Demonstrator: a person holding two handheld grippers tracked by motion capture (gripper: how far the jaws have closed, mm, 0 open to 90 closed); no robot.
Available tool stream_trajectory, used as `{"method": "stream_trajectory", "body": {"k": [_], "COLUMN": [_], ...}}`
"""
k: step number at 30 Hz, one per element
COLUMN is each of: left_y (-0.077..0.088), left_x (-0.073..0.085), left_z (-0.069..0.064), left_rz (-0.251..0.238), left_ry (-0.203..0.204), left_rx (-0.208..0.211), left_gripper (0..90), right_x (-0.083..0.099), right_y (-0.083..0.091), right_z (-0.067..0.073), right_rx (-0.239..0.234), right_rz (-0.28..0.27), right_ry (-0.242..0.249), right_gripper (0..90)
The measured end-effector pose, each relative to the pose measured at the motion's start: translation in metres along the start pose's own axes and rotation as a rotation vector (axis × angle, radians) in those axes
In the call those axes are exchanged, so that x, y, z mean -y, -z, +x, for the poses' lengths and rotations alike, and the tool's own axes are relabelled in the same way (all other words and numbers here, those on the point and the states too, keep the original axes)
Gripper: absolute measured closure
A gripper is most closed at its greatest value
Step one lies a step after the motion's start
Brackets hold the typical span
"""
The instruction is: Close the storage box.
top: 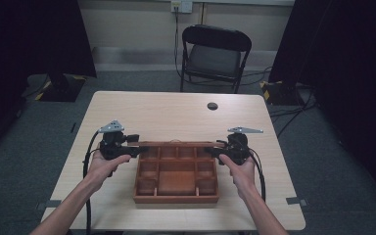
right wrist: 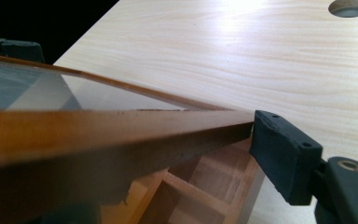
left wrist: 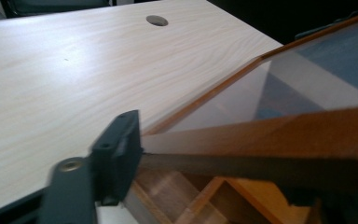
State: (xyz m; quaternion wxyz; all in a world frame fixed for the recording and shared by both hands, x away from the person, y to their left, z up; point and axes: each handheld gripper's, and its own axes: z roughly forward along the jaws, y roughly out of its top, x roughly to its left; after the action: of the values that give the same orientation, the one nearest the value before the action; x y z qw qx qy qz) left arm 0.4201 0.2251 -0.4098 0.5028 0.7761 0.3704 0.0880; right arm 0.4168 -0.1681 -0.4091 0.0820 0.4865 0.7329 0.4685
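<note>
Item: wooden compartment box (top: 176,199), resting on the near middle of the table (top: 176,112); its glazed lid (top: 176,144) is lifted off the dividers and hangs tilted over the far half of the box. Left gripper (top: 136,151): at the lid's left end, jaws apart, with the front rail of the lid between them; one pad sits against the rail's corner. Right gripper (top: 214,152): the same at the right end. Whether either pair of pads actually presses on the wood I cannot tell. Risks, as I judge them: if the pads only rest there, the lid could slip and drop onto the box, jarring the glass pane (left wrist: 284,84). Unequal lifting by my two hands could twist the frame. A pull towards me could drag the whole box across the table. Not legible: the second jaw of each gripper, hidden behind or under the rail; the hinge line at the far side; the contents of the far compartments, covered by the lid. The near compartments look empty, though shadow makes that uncertain.
</note>
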Motion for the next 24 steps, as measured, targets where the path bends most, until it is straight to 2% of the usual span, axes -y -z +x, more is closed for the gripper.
{"method": "stream_trajectory", "body": {"k": [4,7,9,12,13,16,19,21,24], "left_y": [0.003,0.004,0.003,0.002,0.002,0.003,0.007,0.009,0.010], "left_x": [0.004,0.008,0.009,0.011,0.011,0.011,0.011,0.010,0.011], "left_z": [-0.007,-0.008,-0.006,-0.001,-0.001,-0.003,-0.005,-0.007,-0.008], "left_rz": [0.010,0.013,0.025,0.017,0.020,0.019,0.002,0.003,0.011], "left_ry": [0.009,0.021,0.006,0.039,0.037,0.024,0.020,0.005,0.004], "left_rx": [-0.007,-0.015,-0.016,0.009,0.012,0.000,0.007,0.008,0.007], "left_gripper": [23.9,22.5,22.1,21.7,21.5,21.0,20.5,20.3,19.2], "right_x": [0.004,0.008,0.010,0.012,0.012,0.013,0.015,0.019,0.023], "right_y": [0.001,0.000,-0.002,-0.004,-0.004,-0.003,0.000,0.003,0.008], "right_z": [0.001,0.004,0.007,0.013,0.013,0.011,0.008,0.005,0.000], "right_rx": [-0.001,0.004,0.005,0.026,0.023,0.011,-0.001,0.009,0.022], "right_rz": [0.012,0.020,0.022,0.043,0.047,0.056,0.060,0.069,0.072], "right_ry": [0.003,0.007,0.013,0.037,0.038,0.024,0.025,0.029,0.028], "right_gripper": [31.5,27.0,21.8,16.5,16.0,18.0,21.6,21.8,26.1]}}
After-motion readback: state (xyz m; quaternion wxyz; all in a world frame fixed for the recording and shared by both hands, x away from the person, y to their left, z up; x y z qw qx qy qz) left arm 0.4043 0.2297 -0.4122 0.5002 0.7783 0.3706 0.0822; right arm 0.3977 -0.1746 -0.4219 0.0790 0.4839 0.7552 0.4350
